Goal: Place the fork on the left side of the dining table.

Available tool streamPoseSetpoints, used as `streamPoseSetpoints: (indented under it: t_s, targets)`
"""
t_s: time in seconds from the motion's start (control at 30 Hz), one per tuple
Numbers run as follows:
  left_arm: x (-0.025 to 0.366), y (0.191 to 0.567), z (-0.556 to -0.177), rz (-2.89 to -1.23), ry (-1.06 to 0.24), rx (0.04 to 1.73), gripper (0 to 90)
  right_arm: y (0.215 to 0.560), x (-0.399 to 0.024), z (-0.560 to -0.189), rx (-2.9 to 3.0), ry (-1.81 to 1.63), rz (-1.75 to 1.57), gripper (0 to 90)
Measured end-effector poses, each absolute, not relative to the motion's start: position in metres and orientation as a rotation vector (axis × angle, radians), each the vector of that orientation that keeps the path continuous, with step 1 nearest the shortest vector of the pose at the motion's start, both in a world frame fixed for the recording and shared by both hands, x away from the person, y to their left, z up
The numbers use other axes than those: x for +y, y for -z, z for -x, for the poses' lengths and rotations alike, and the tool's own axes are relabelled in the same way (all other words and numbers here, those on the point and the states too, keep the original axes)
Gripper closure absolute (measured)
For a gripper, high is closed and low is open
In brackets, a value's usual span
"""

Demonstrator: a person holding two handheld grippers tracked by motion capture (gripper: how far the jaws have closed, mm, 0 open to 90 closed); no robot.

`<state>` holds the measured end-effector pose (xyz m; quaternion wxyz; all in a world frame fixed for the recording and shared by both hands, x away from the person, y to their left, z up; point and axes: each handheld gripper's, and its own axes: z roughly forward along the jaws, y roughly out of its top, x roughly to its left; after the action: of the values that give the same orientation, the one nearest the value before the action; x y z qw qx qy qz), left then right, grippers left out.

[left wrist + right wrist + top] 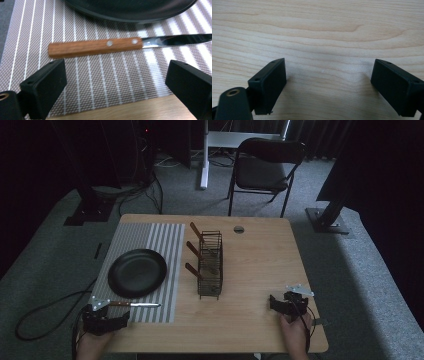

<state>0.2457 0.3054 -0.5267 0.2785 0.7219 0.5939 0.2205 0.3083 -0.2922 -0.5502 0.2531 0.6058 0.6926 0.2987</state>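
A wooden table point(260, 270) carries a striped placemat point(150, 240) with a black plate point(137, 272). Below the plate lies a knife point(105, 46), wooden handle with two rivets, shiny blade. The left gripper point(115, 85) and right gripper point(328, 85) both stand spread apart, holding nothing.

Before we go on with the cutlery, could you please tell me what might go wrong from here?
The knife lies flat on the striped placemat, so the open left gripper may slip on its low wooden handle or drag the mat. Its blade lies close to the black plate and could knock it.
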Motion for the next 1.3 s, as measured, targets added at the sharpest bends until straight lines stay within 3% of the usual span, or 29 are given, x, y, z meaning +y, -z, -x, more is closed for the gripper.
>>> streamPoseSetpoints:
  t_s: [1.3]
  targets:
    - [0.257,0.466,-0.306,-1.969,-0.525,1.319,7.3,0.55,-0.292,-0.308,1.883,-0.811,-1.644,12.7]
